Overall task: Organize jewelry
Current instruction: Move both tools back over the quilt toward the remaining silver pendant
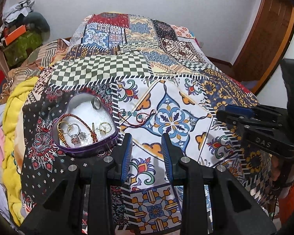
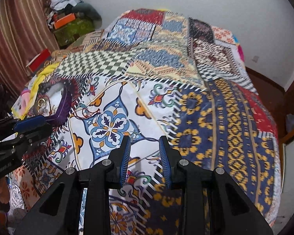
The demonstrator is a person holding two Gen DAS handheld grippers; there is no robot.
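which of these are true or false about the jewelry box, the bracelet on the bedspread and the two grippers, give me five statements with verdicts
1. The heart-shaped tin holds several rings. True.
2. The left gripper is shut on a ring. False: its jaws stand apart with nothing between them.
3. A beaded bracelet lies on the bedspread, outside the tin. True.
4. The right gripper holds the red braided cord. False: it is open and empty; the cord lies in the tin.
5. The tin has its lid on. False: it is open, its contents showing.
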